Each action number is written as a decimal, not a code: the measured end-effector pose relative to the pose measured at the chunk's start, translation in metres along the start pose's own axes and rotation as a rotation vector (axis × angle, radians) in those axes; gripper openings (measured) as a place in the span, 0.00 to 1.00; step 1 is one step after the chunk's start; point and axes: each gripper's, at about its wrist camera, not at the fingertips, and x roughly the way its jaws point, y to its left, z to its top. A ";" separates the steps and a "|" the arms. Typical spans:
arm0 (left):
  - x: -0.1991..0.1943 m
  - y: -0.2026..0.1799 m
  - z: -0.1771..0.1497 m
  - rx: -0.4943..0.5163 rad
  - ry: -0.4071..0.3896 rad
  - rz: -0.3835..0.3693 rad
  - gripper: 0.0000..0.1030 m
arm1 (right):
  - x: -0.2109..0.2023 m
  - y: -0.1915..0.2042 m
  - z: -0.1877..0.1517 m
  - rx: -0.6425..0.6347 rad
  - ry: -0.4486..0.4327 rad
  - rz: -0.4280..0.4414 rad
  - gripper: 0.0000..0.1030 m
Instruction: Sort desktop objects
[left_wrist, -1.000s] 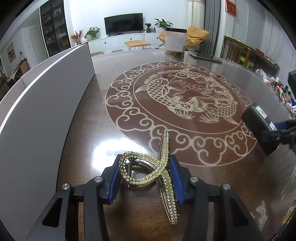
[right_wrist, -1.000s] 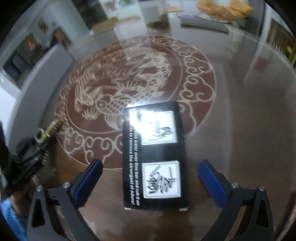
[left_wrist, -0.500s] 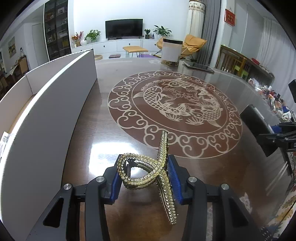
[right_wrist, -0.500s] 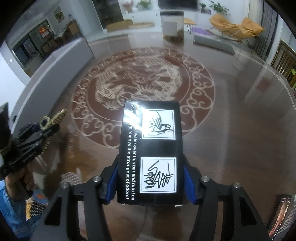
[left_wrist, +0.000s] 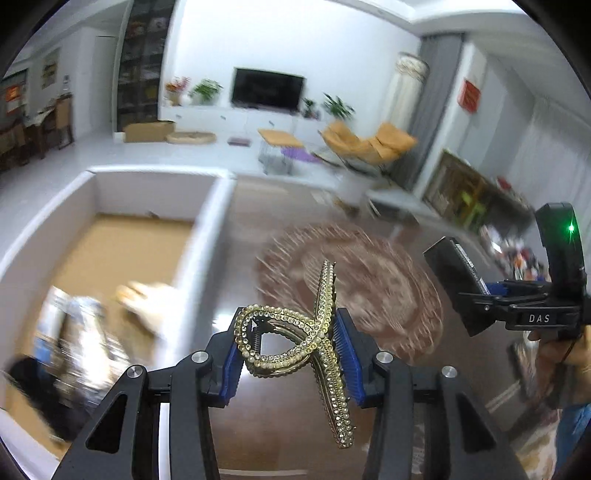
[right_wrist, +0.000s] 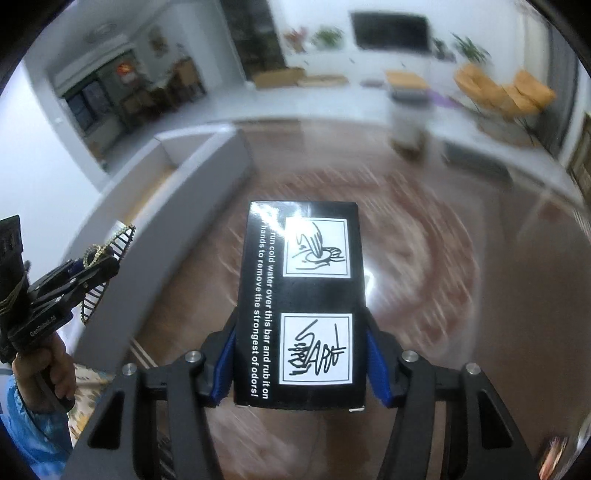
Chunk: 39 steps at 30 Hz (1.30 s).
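While both grippers hang above the glossy brown table (left_wrist: 402, 373), left gripper (left_wrist: 290, 363) pinching a gold rhinestone hair claw (left_wrist: 321, 332), long axis twelve to six, right gripper (right_wrist: 301, 363) clamped on a black printed box (right_wrist: 301, 295) pointing twelve, white-walled cardboard bin (left_wrist: 199, 236) at ten o'clock.

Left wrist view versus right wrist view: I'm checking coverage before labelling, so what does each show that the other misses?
Only the left wrist view shows inside the white box, with blurred items on its brown floor. Only the right wrist view shows the printed face of the black box. Both show the gold hair clip in the left tongs, the right tongs and the patterned table.
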 end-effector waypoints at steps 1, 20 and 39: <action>-0.008 0.016 0.009 -0.017 -0.006 0.018 0.44 | 0.000 0.012 0.012 -0.015 -0.016 0.018 0.57; -0.017 0.238 -0.011 -0.246 0.213 0.366 0.45 | 0.166 0.297 0.065 -0.406 0.191 0.239 0.58; -0.053 0.178 -0.014 -0.217 0.010 0.492 0.96 | 0.130 0.255 0.075 -0.395 0.106 0.128 1.00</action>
